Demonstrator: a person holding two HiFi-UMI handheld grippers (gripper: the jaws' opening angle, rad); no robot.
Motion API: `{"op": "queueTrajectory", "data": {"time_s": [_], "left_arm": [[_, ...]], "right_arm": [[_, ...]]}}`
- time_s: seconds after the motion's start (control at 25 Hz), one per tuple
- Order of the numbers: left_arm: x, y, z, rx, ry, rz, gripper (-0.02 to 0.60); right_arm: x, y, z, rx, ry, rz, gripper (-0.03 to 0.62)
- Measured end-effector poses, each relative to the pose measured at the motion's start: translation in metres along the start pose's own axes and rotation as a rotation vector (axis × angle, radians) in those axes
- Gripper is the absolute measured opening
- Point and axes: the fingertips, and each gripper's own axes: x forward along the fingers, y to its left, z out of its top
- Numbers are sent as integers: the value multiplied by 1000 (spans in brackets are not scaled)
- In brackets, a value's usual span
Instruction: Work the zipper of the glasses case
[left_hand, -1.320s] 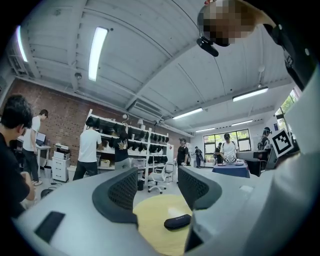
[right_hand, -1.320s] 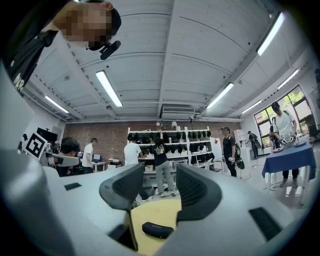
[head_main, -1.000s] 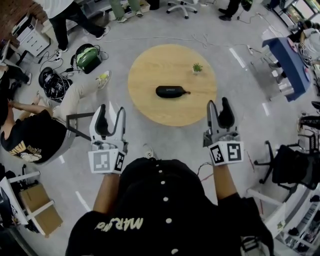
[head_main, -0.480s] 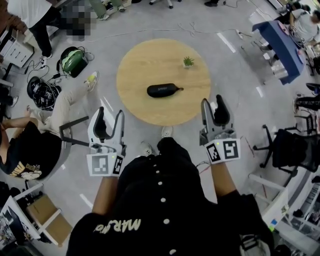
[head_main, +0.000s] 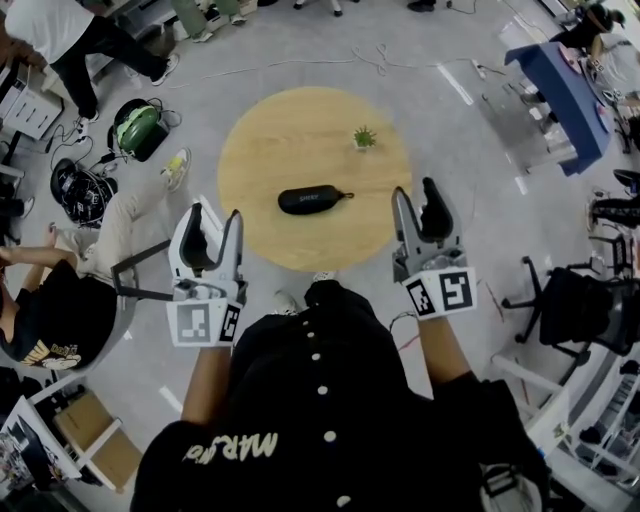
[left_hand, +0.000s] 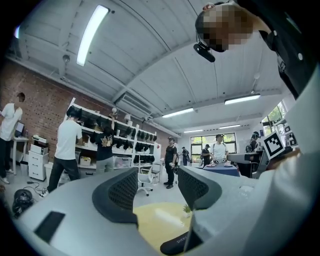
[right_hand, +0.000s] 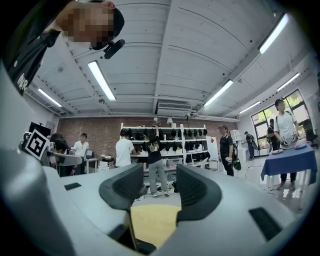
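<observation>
Head view: the glasses case (head_main: 313, 199) is seen near the middle of the round tabletop (head_main: 260, 140), brought slightly nearer than a second ago. The left hand-held gripper (head_main: 212, 215) and right hand-held gripper (head_main: 414, 190) are held wide apart and empty, well short of it, so the approach is judged unfinished.

A black glasses case (head_main: 308, 199) lies on a tan wooden table (head_main: 260, 150) beside a green plant (head_main: 364, 137).
</observation>
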Motion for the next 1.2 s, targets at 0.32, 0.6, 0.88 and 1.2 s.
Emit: {"op": "queueTrajectory", "data": {"time_s": [0.32,0.6,0.88,1.2], "left_arm": [[56,-13,-5,19,19,5,238],[88,-21,-11,32,40,24,238],[95,-4,-36,26,102,-10,238],[114,10,-74,90,211,-104,238]], "right_arm": [[38,-40,-9,12,14,47,193],[66,-59,-24,13,50,114,193],[94,-45,-46,-2,105,163,187],[123,-38,-98,-12,193,243,186]]}}
